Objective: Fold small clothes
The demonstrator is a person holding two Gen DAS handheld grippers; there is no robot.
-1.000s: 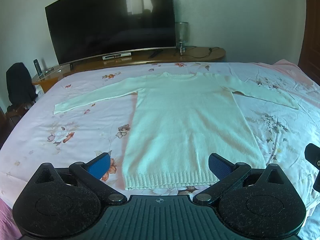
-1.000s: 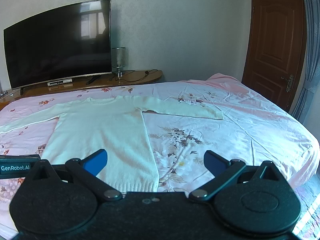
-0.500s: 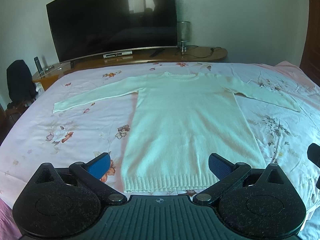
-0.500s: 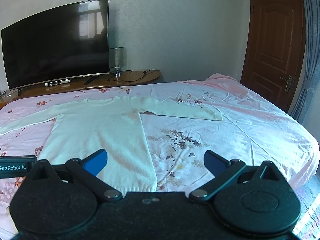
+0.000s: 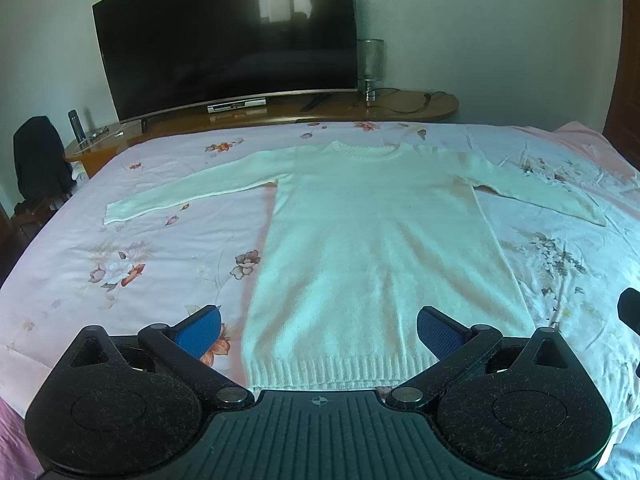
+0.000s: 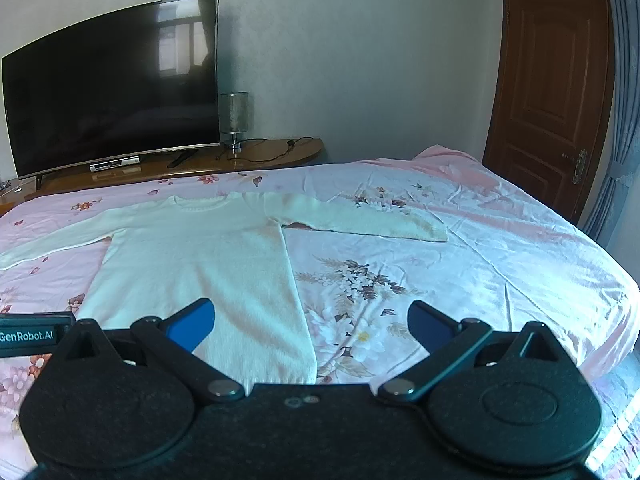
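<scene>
White knit sweater (image 5: 372, 248) is laid flat on its back in the middle of the bed (image 5: 132, 264), sleeves stretched straight out to both sides, which I'd guess is so each sleeve can be flipped in cleanly. From the left wrist view, the left tool (image 5: 318, 330) hovers just short of the ribbed hem, blue pads spread wide with nothing between them. The knit looks soft and fuzzy, and the bed sheet is a smooth pink floral print.

Right wrist view: the right tool (image 6: 310, 324) is also gaping wide and empty, lined up over the sweater's right hem corner, so probably a two-corner grab is coming. The right sleeve (image 6: 360, 220) lies a bit angled toward the door (image 6: 548, 92). A big dark TV (image 6: 112, 88) sits behind on a wooden stand.
</scene>
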